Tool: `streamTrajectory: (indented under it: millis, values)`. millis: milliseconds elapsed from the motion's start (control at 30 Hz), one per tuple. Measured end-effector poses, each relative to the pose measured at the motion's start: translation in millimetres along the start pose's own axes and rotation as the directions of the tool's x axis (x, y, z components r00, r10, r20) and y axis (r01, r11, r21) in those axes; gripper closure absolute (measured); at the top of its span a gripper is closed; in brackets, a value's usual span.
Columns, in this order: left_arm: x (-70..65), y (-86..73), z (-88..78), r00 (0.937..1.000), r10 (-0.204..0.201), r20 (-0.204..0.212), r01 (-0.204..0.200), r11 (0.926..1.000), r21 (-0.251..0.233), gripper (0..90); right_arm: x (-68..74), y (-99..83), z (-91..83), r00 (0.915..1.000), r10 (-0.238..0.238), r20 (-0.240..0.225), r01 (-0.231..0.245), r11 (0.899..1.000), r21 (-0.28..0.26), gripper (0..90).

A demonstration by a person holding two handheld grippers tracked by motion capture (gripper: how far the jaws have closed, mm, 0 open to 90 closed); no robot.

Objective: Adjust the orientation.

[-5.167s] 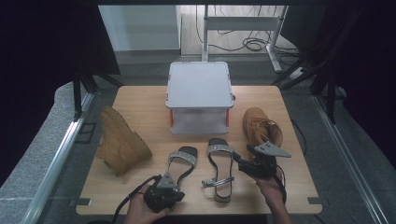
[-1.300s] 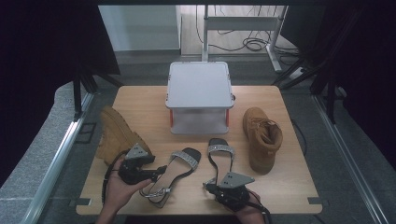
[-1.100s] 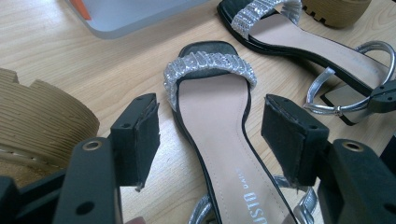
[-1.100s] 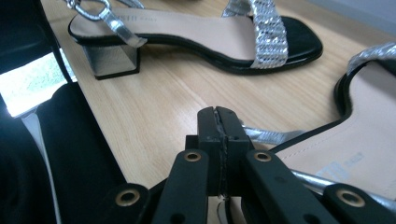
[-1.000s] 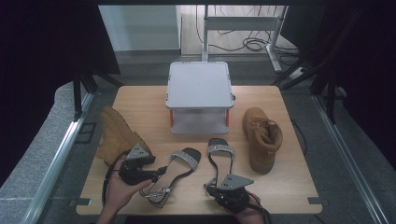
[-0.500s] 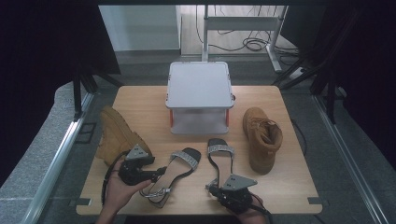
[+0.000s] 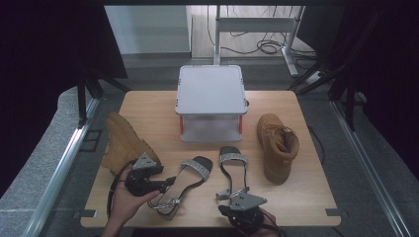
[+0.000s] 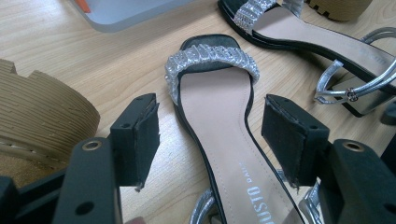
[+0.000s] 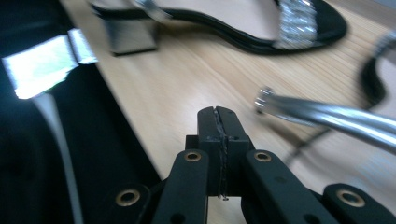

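Nothing moved; L hand-held gripper (image 8: 210, 140) straddles sandal (image 8: 224, 121), jaws apart.

Left sandal (image 8: 224, 140) heel cut off by bottom edge

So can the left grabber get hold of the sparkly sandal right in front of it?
Probably yes. The left gripper has its jaws open on either side of the left sandal, with nothing between the pads and the sole. The tan boot sits off to one side, out of the way.

left gripper (image 8: 210, 140) agape, astride sandal (image 8: 224, 135)
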State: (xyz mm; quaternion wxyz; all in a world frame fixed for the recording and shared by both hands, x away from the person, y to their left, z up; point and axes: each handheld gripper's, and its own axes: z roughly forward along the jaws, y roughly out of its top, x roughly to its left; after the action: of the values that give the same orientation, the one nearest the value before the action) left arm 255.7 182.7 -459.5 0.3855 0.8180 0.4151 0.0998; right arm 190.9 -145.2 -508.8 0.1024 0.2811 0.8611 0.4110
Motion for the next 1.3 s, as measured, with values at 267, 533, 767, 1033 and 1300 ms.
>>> streamTrajectory:
  millis: [267, 533, 767, 1033, 1300]
  values:
    - [-0.3, -0.5, 2.8, 1.0000, 0.004, 0.002, -0.004, 0.9999, 0.012, 36.9, -4.3, -4.4, -2.8, 0.9982, 0.002, 0.060, -0.004, 1.000, 0.029, 89.3]
    - [-0.5, -0.9, 2.5, 1.0000, 0.004, 0.000, -0.004, 0.9999, 0.012, 36.9, -9.7, -8.0, -8.0, 0.9957, 0.013, 0.091, -0.017, 0.999, 0.038, 89.3]
    - [-1.0, -1.4, 4.5, 1.0000, 0.005, 0.002, -0.005, 0.9998, 0.018, 36.9, -19.2, -11.3, -17.3, 0.9921, 0.037, 0.119, -0.041, 0.999, 0.029, 89.3]
    - [-2.3, -1.6, 6.0, 0.9999, 0.012, 0.005, -0.012, 0.9995, 0.028, 36.9, -27.7, -14.1, -24.2, 0.9900, 0.052, 0.131, -0.057, 0.998, 0.035, 89.3]
    - [-1.8, -2.0, 6.7, 0.9999, 0.012, 0.006, -0.012, 0.9995, 0.029, 36.9, -39.5, -18.1, -30.5, 0.9864, 0.076, 0.146, -0.083, 0.996, 0.043, 89.3]
